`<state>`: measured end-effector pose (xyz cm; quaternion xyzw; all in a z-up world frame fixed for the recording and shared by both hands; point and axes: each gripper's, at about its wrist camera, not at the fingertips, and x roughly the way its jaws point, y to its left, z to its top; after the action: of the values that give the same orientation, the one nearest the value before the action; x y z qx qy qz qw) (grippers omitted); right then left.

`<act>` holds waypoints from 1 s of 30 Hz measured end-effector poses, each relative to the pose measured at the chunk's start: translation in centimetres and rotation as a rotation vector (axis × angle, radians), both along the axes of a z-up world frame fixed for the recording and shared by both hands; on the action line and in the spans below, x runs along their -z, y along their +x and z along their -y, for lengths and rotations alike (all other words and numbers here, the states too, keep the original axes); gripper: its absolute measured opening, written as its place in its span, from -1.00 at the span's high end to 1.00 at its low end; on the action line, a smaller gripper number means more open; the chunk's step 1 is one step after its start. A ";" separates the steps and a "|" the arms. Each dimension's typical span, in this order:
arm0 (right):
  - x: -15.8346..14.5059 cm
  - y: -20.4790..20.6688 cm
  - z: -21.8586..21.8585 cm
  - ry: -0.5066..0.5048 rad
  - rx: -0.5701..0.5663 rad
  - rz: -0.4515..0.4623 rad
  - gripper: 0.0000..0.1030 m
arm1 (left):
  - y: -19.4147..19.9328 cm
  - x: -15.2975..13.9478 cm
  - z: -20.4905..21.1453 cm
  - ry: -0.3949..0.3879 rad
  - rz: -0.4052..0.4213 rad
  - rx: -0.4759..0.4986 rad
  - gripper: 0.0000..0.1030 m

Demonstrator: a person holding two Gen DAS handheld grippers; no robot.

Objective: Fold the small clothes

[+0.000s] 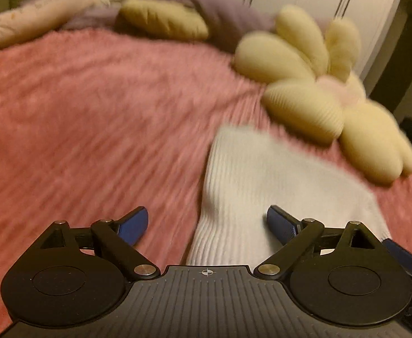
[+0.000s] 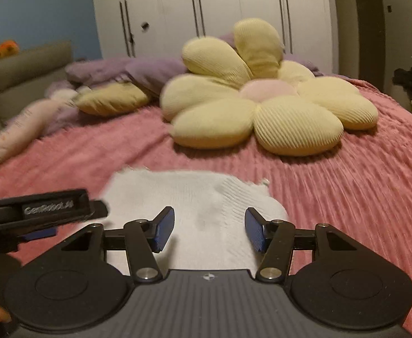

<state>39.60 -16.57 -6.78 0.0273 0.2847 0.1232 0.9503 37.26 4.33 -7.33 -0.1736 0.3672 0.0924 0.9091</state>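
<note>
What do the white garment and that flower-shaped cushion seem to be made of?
The white garment looks like a soft ribbed knit, probably cotton: fine parallel ridges, matte. The flower cushion looks like stuffed corduroy-like plush: corded lines across puffy yellow petals, no sheen.

Home bedroom, pink bedspread [image 2: 360, 169], flower-shaped cushion [image 2: 262, 112], white wardrobe doors [image 2: 234, 5], grey headboard [image 2: 23, 67]

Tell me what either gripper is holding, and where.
Nothing held. Left gripper and right gripper are both open above the white garment.
</note>
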 end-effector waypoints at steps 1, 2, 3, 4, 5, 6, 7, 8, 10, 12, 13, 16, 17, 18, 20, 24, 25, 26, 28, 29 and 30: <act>0.9 0.2 0.0 -0.022 0.004 -0.011 -0.29 | 0.0 0.6 0.2 0.019 -0.001 0.009 -0.89; 2.0 0.3 0.1 -0.048 0.012 -0.013 -0.30 | 0.0 1.0 0.5 0.049 0.014 0.015 -0.90; 2.7 0.0 0.3 -0.067 0.024 0.015 -0.34 | -0.2 1.1 0.9 0.081 0.028 0.023 -0.91; 3.2 -0.3 0.4 -0.074 0.026 0.047 -0.37 | -0.1 1.3 1.2 0.105 0.034 0.026 -0.92; 3.5 -0.4 0.4 -0.080 0.032 0.055 -0.43 | -0.2 1.4 1.4 0.119 0.040 0.024 -0.94; 3.8 -0.3 0.4 -0.085 0.043 0.050 -0.49 | -0.2 1.6 1.5 0.122 0.044 0.019 -0.96; 3.9 -0.1 0.3 -0.089 0.049 0.050 -0.52 | -0.3 1.8 1.4 0.115 0.051 0.013 -0.97; 4.2 -0.1 0.3 -0.096 0.059 0.056 -0.60 | -0.5 2.0 1.4 0.109 0.060 0.010 -0.98; 4.6 0.0 0.5 -0.088 0.077 0.057 -0.73 | -0.6 2.3 1.3 0.098 0.074 0.004 -0.99; 5.1 0.6 1.3 -0.046 0.108 0.021 -0.92 | -0.7 2.3 1.4 0.103 0.083 0.000 -1.00; 5.3 1.2 1.8 -0.011 0.108 -0.002 -0.92 | -0.6 2.4 1.5 0.107 0.083 -0.001 -1.00; 5.5 1.1 1.7 -0.021 0.110 0.009 -0.92 | -0.5 2.6 1.6 0.110 0.087 -0.003 -1.00; 5.6 1.0 1.5 -0.033 0.113 0.016 -0.92 | -0.4 2.6 1.6 0.112 0.087 -0.001 -1.00; 5.6 1.0 1.4 -0.040 0.116 0.018 -0.92 | -0.4 2.7 1.5 0.111 0.088 -0.002 -1.00; 5.8 1.0 1.2 -0.053 0.120 0.029 -0.92 | -0.3 2.7 1.6 0.115 0.086 -0.003 -1.00; 5.4 1.0 0.9 -0.077 0.127 0.035 -0.92 | -0.3 2.3 0.9 0.068 0.078 0.006 -1.00; 5.2 0.9 0.8 -0.084 0.129 0.036 -0.92 | -0.3 1.9 0.4 0.033 0.071 0.016 -1.00; 4.8 0.8 0.7 -0.093 0.127 0.035 -0.92 | -0.3 1.5 -0.2 -0.006 0.049 0.028 -1.00; 3.2 0.6 0.9 -0.089 0.127 0.016 -0.92 | 0.0 0.1 -1.1 -0.030 0.011 0.052 -1.00; 2.3 0.2 1.1 -0.092 0.141 0.032 -0.92 | 0.0 -0.7 -1.5 -0.031 0.029 0.044 -1.00; 1.4 -0.4 1.2 -0.095 0.155 0.068 -0.92 | 0.0 -1.4 -1.9 -0.037 0.065 0.016 -1.00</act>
<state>39.22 -17.81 -8.21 -0.0001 0.2549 0.0367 0.9663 37.25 6.22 -5.88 -0.1902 0.3407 0.0726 0.9179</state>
